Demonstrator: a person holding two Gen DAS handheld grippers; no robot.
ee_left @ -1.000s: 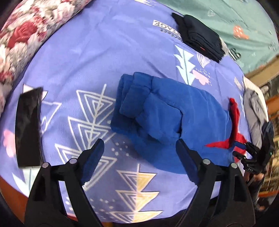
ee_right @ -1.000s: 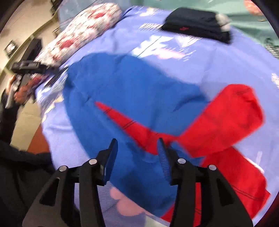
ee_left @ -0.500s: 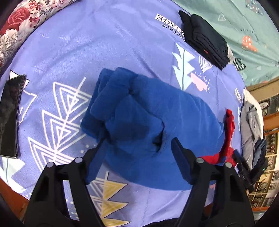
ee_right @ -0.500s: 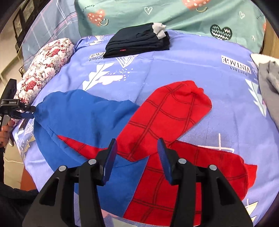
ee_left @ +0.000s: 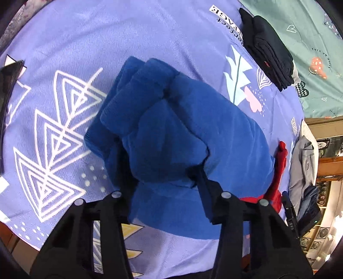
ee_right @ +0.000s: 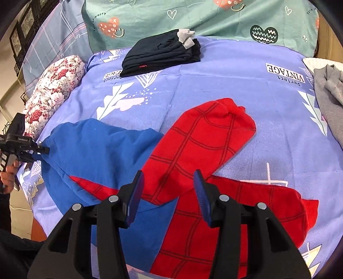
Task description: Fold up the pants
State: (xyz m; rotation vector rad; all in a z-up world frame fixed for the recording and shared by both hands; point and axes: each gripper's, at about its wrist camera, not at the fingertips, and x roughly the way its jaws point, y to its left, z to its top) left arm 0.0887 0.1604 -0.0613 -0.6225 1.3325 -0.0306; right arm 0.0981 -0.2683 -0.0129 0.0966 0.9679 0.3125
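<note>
The pants lie on the purple bed cover (ee_right: 235, 75), with a blue top part (ee_left: 182, 120) and red legs with dark grid lines (ee_right: 203, 137). The blue part is bunched into a thick roll. My left gripper (ee_left: 160, 178) points down into that roll. Its jaws are closing, blue cloth fills the gap between them, and both fingers are sunk into the folds. The right wrist view shows the left gripper (ee_right: 21, 146) gripping the blue edge at the far left. My right gripper (ee_right: 169, 175) hovers open over the crossed red legs, with nothing between its fingers.
A folded black stack (ee_right: 163, 53) sits at the back of the bed before green pillows (ee_right: 193, 17). A floral bolster (ee_right: 53, 85) lies at the left and a grey garment (ee_right: 330, 100) at the right edge. A dark phone (ee_left: 8, 85) rests near the left side.
My left gripper came down onto the blue roll and its jaws narrowed around it. The right gripper swung across from the blue part to above the red legs, then steadied.
</note>
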